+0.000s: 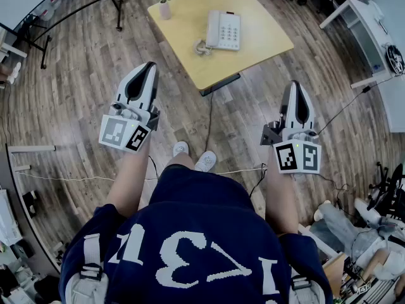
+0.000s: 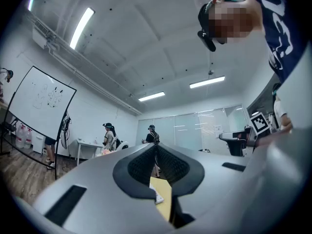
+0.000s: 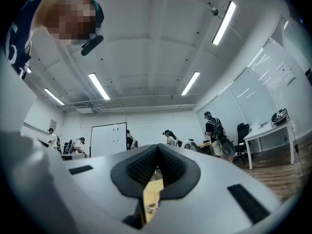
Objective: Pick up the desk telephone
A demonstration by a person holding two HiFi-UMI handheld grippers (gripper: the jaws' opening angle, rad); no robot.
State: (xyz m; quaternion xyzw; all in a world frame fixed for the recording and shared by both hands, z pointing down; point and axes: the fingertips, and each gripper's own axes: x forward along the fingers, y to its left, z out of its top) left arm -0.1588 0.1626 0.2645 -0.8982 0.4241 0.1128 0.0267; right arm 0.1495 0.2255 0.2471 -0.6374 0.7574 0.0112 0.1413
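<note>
Short of the telephone, grippers closed.

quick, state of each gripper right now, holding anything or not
left gripper: closed, holding nothing
right gripper: closed, holding nothing

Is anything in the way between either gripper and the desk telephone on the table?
Nothing visible does. The desk telephone lies uncovered on the table; the vase stands apart at a corner. The left gripper and right gripper, both shut, hang short of the table.
</note>
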